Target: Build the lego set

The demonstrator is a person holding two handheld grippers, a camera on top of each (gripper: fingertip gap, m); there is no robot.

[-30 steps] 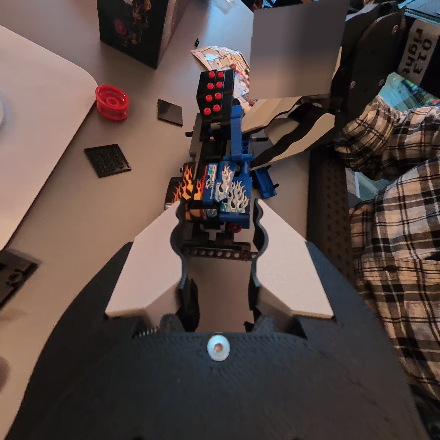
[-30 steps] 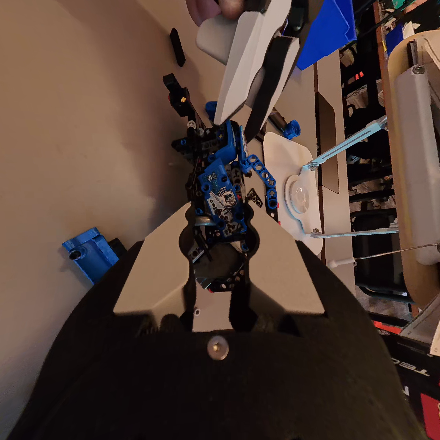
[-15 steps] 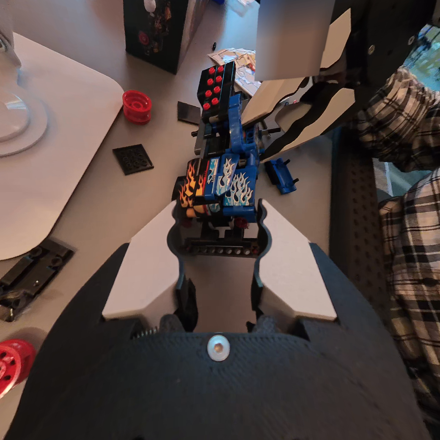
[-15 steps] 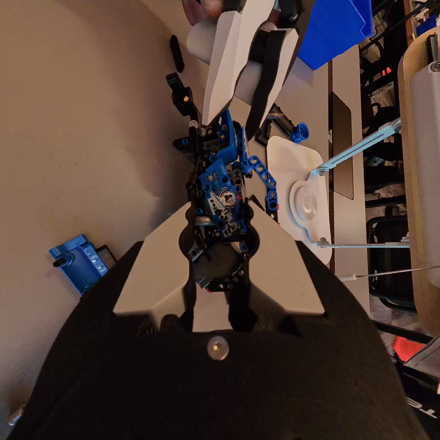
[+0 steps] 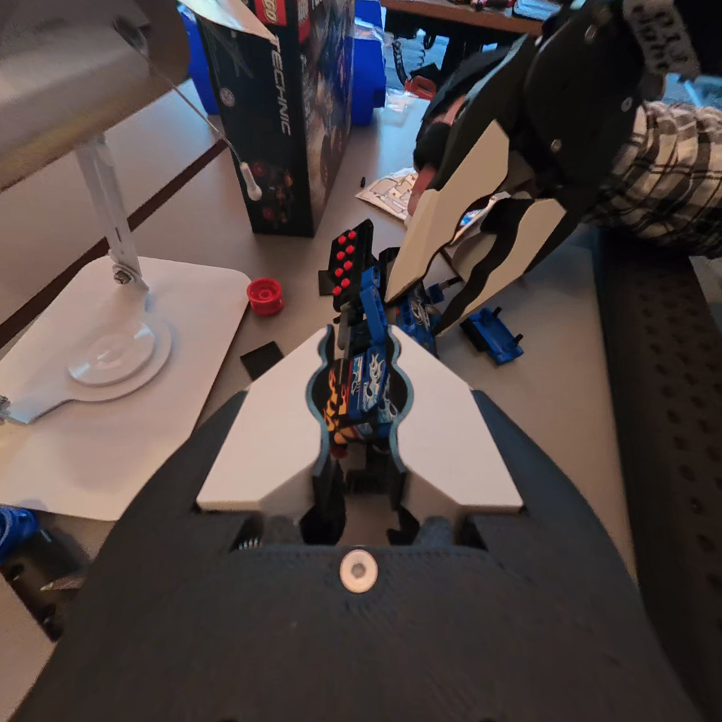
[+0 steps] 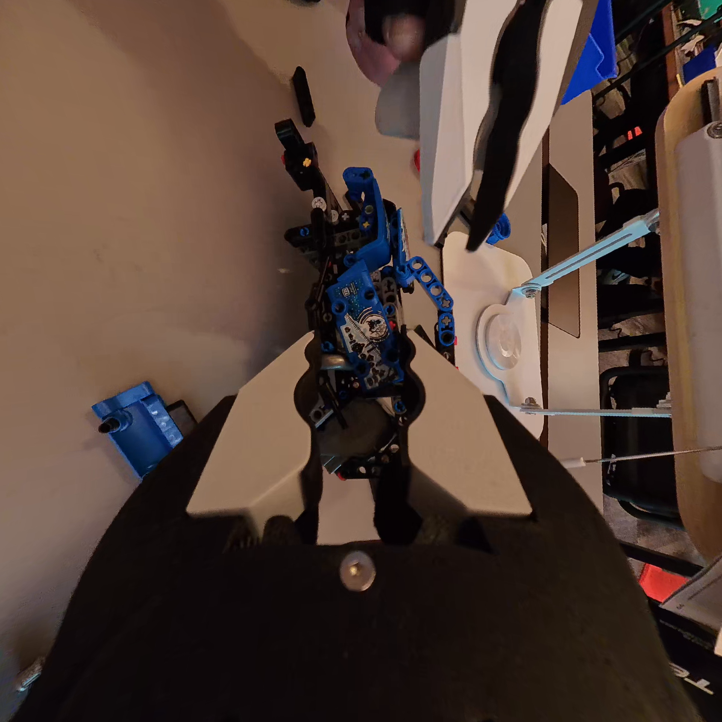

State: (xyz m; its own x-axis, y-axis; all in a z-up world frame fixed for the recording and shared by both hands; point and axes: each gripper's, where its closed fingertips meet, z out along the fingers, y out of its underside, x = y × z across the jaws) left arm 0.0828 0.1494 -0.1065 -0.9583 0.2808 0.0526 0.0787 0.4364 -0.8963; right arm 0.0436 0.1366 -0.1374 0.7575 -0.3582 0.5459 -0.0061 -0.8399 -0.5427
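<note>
**benchwatcher:** What's scattered around the build? I see a red plastic wheel hub (image 5: 265, 296) lying just beside the white flat lamp base (image 5: 117, 390), a black square tile (image 5: 261, 358) near the left gripper (image 5: 358, 340), and a loose blue brick with black pins (image 5: 491, 340) on the grey bench (image 5: 547, 390) to the right. The tall dark set box (image 5: 289, 129) stands behind all that, with a printed paper sheet (image 5: 390, 191) lying past it.

**brickfan:** Yep, and from the right wrist view that blue brick (image 6: 136, 428) sits off to the side, clear of everything. The blue-and-black lego vehicle with flame stickers (image 5: 361, 390) is held up off the bench between both tools. Left fingers (image 5: 281, 422) are narrowed in around its flame-sticker end, pressing both sides. The right gripper (image 6: 359, 344) has its fingers (image 6: 265, 429) clamped on the other end of the vehicle (image 6: 363, 312), black frame and blue panel wedged between them. A plaid sleeve (image 5: 672, 176) shows behind it.
</note>
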